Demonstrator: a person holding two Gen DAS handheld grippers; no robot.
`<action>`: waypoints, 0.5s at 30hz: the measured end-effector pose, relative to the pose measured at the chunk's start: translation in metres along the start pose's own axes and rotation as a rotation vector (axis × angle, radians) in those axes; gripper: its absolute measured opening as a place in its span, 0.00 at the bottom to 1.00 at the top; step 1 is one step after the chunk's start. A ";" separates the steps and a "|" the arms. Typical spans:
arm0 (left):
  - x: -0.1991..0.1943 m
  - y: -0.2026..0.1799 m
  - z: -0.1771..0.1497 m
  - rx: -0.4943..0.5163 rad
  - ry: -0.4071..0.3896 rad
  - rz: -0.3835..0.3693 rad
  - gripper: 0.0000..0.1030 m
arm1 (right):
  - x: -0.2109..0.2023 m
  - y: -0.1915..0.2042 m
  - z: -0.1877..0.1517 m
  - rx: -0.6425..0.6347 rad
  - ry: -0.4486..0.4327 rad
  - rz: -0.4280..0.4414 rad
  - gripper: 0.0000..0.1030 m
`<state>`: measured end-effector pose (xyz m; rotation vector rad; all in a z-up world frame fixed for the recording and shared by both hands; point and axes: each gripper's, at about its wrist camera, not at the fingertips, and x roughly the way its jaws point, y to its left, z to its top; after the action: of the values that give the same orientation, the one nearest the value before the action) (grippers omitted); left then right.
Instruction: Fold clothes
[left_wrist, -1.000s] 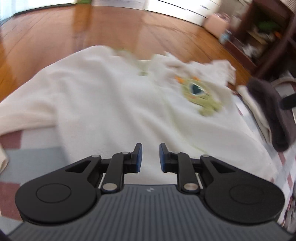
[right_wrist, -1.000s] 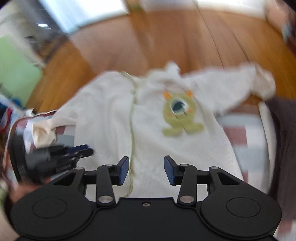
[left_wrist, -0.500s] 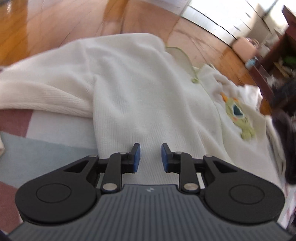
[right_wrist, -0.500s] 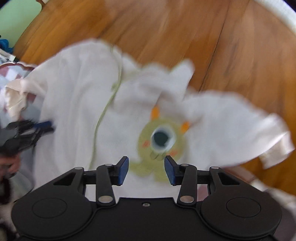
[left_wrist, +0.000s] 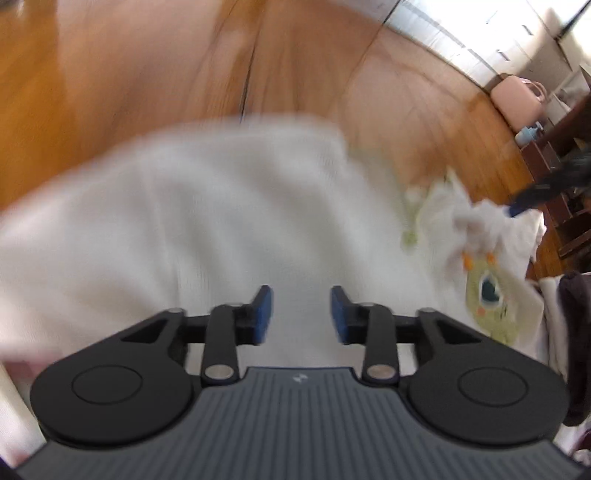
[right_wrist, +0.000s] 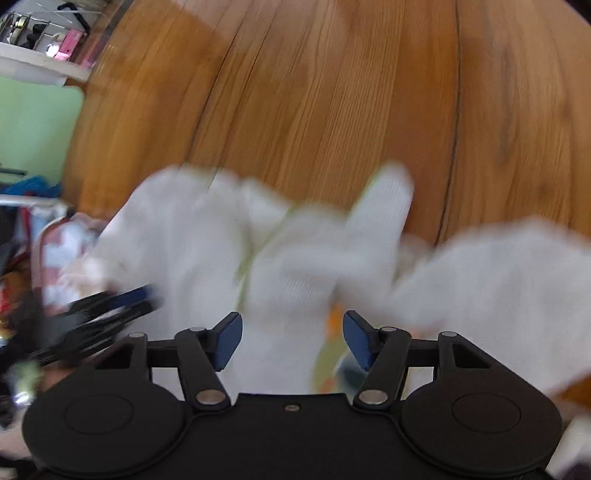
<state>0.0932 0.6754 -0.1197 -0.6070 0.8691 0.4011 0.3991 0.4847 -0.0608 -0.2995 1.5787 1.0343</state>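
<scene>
Nearest in the left wrist view: left gripper (left_wrist: 298, 314), jaws spread and just widened, nothing between the blue pads (left_wrist: 263, 310), only the white garment (left_wrist: 207, 229) below and beyond them. Garment spread flat across the near half of that view, blurred by motion, its far edge running left to right against bare wooden floor (left_wrist: 184, 74). At the right, a green one-eyed monster patch (left_wrist: 489, 299) on the garment's chest, with crumpled collar folds just past it. Dark cloth (left_wrist: 576, 332) at the right border, just beside the garment's right edge. Farther right and above, the tip of the other gripper over the collar folds, too blurred to read. Far right corner: a pink bag (left_wrist: 517, 99) and dark wooden shelving (left_wrist: 561, 177), well apart from the garment.

Nearest in the right wrist view: right gripper (right_wrist: 292, 341), jaws likewise spread and just opened further, empty, hovering over the garment's chest, a hint of orange and green patch between the pads. Left of it, the left gripper low over the garment, blurred. A sleeve (right_wrist: 498, 273) reaching out right; the garment's far edge ragged, one fold standing up at centre. Beyond that edge, wide open floor. Clutter along the left border.
</scene>
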 end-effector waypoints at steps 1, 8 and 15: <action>0.001 -0.002 0.017 0.018 -0.018 0.018 0.61 | 0.005 -0.006 0.009 0.030 -0.028 0.001 0.66; 0.036 -0.019 0.077 0.112 -0.019 0.138 0.61 | 0.054 -0.022 0.006 0.101 -0.203 -0.098 0.67; 0.036 -0.023 0.091 0.127 -0.090 0.159 0.62 | 0.043 0.037 -0.090 -0.217 -0.579 -0.121 0.14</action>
<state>0.1798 0.7193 -0.0958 -0.4004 0.8522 0.5093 0.3014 0.4537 -0.0879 -0.2123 0.9214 1.0788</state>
